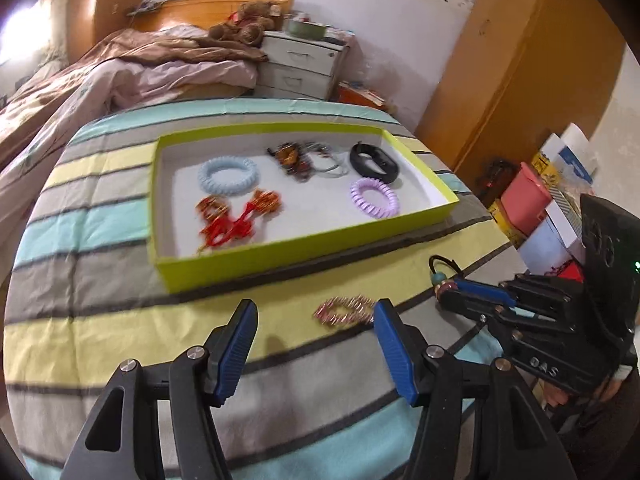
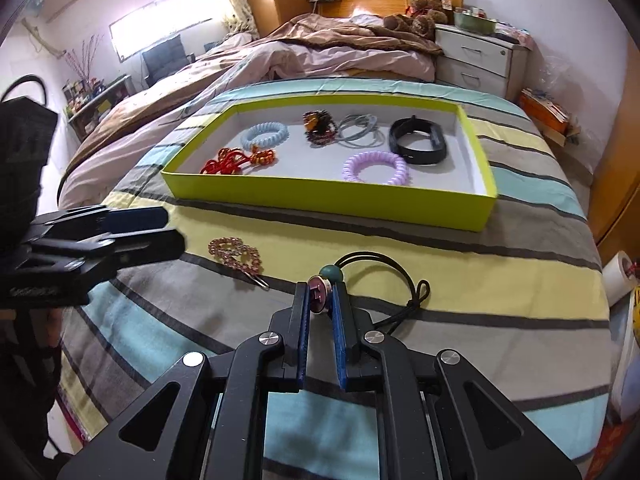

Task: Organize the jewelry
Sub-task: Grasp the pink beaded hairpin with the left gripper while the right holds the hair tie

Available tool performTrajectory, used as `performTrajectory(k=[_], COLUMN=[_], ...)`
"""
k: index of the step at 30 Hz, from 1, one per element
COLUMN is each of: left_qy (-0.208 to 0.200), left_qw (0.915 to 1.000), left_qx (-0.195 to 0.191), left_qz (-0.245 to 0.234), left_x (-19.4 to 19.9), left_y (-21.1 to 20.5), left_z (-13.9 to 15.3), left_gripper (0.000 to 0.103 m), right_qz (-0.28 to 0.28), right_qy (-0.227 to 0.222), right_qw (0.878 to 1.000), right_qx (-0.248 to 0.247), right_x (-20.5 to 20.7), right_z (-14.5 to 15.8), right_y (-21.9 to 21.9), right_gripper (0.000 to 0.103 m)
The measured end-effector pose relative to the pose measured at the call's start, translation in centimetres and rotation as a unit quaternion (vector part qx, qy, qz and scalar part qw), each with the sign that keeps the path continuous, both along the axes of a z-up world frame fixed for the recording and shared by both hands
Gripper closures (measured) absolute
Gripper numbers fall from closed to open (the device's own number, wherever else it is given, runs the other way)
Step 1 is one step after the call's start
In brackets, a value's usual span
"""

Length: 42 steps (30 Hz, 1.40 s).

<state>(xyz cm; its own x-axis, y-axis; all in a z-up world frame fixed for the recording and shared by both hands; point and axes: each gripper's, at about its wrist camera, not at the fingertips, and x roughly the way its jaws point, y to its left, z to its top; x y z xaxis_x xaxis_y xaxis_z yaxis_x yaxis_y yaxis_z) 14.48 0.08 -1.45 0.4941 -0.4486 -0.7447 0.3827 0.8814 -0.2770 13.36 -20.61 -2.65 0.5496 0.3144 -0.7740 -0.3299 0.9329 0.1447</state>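
A lime-green tray (image 1: 256,258) (image 2: 320,204) lies on the striped bedspread and holds several bracelets and hair ties. A pink beaded hair clip (image 1: 344,311) (image 2: 236,255) lies on the bedspread in front of the tray. My left gripper (image 1: 314,314) is open and empty, its right finger just beside the clip. My right gripper (image 2: 321,294) is shut on the round charm of a black cord bracelet (image 2: 384,276) with a green bead. The cord loop rests on the bedspread. The right gripper also shows in the left wrist view (image 1: 452,286).
The striped bedspread (image 2: 440,312) covers the work surface. Behind it are an unmade bed (image 2: 320,48) and a white nightstand (image 2: 480,60). Boxes and a pink bin (image 1: 524,200) stand on the floor to the right, beside a wooden wardrobe.
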Motion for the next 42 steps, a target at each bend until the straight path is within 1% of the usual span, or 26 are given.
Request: performTrajectory(k=[2,3,4,6,10,13,20,22,25,27,28,30,31,33,34,35,37,39,40,41,42], left_qy=[0.015,0.022,0.02,0.008,0.03,0.021,0.03,0.022,0.014,0.003,0.006,0.008,0.006,-0.011,-0.012,-0.014,-0.014,-0.016,-0.016,-0.018,-0.019], left_qw=[0.9995,0.9992,0.9996,0.9996,0.9988,0.9986,0.9961,0.9968,0.9985,0.9984,0.9978,0.9969,0.9958,0.9933,0.9925,0.9918,0.9923,0.992,0.992,0.9917,0.9915], left_qx=[-0.021,-0.026,-0.015,-0.001,0.003,0.02,0.003,0.005,0.026,0.043,0.055,0.066,0.08,0.105,0.113,0.119,0.113,0.115,0.116,0.118,0.119], left_qz=[-0.019,-0.019,-0.013,-0.027,-0.04,-0.045,-0.083,-0.077,-0.046,-0.037,-0.035,-0.042,-0.044,-0.048,-0.046,-0.046,-0.049,-0.049,-0.049,-0.049,-0.049], left_x=[0.8,1.1,1.2,0.9,0.5,-0.5,-3.5,-3.5,-2.6,-2.3,-2.1,-1.9,-1.9,-2.0,-2.0,-2.0,-1.8,-1.7,-1.8,-1.8,-1.7], left_y=[-0.5,-0.7,-1.1,-1.9,-2.9,-3.6,-5.4,-5.4,-5.1,-5.1,-5.3,-5.6,-5.9,-6.6,-6.8,-7.1,-7.2,-7.3,-7.3,-7.3,-7.3], left_z=[-0.4,-0.7,-0.8,-0.9,-1.7,-1.5,-1.4,-1.2,-1.0,-0.9,-1.1,-1.4,-1.6,-1.8,-1.8,-1.8,-1.8,-1.9,-1.9,-1.9,-1.9], left_gripper=[0.043,0.043,0.043,0.043,0.043,0.043,0.043,0.043,0.043,0.043,0.043,0.043,0.043,0.043,0.043,0.043,0.043,0.044,0.045,0.05,0.059], right_qz=[-0.006,-0.008,-0.011,-0.014,-0.02,-0.024,-0.034,-0.036,-0.036,-0.036,-0.036,-0.036,-0.036,-0.037,-0.037,-0.037,-0.037,-0.037,-0.038,-0.037,-0.037], right_qy=[-0.001,-0.002,-0.001,-0.003,-0.007,-0.011,-0.009,-0.006,-0.006,-0.008,-0.009,-0.009,-0.009,-0.009,-0.008,-0.009,-0.009,-0.009,-0.009,-0.01,-0.01], right_qw=[1.0,1.0,1.0,1.0,1.0,1.0,0.999,0.999,0.999,0.999,0.999,0.999,0.999,0.999,0.999,0.999,0.999,0.999,0.999,0.999,0.999], right_qx=[0.001,0.003,0.005,0.006,0.01,0.015,0.02,0.019,0.02,0.022,0.021,0.022,0.023,0.022,0.022,0.022,0.021,0.023,0.022,0.023,0.024], right_x=[-0.3,-0.6,-0.7,-0.9,-1.4,-1.5,-1.9,-1.9,-2.0,-1.9,-1.9,-1.8,-1.8,-1.8,-1.9,-1.8,-1.8,-1.8,-1.7,-1.7,-1.7], right_z=[0.1,0.2,0.2,0.3,0.6,0.8,0.6,0.4,0.4,0.5,0.5,0.5,0.5,0.4,0.4,0.4,0.4,0.4,0.4,0.4,0.4], right_y=[-0.5,-0.8,-1.1,-1.4,-2.0,-2.4,-3.3,-3.4,-3.5,-3.5,-3.4,-3.4,-3.4,-3.4,-3.4,-3.4,-3.4,-3.5,-3.5,-3.5,-3.6], right_gripper=[0.092,0.092,0.092,0.092,0.092,0.092,0.092,0.092,0.092,0.092,0.092,0.092,0.092,0.092,0.092,0.092,0.092,0.092,0.092,0.092,0.092])
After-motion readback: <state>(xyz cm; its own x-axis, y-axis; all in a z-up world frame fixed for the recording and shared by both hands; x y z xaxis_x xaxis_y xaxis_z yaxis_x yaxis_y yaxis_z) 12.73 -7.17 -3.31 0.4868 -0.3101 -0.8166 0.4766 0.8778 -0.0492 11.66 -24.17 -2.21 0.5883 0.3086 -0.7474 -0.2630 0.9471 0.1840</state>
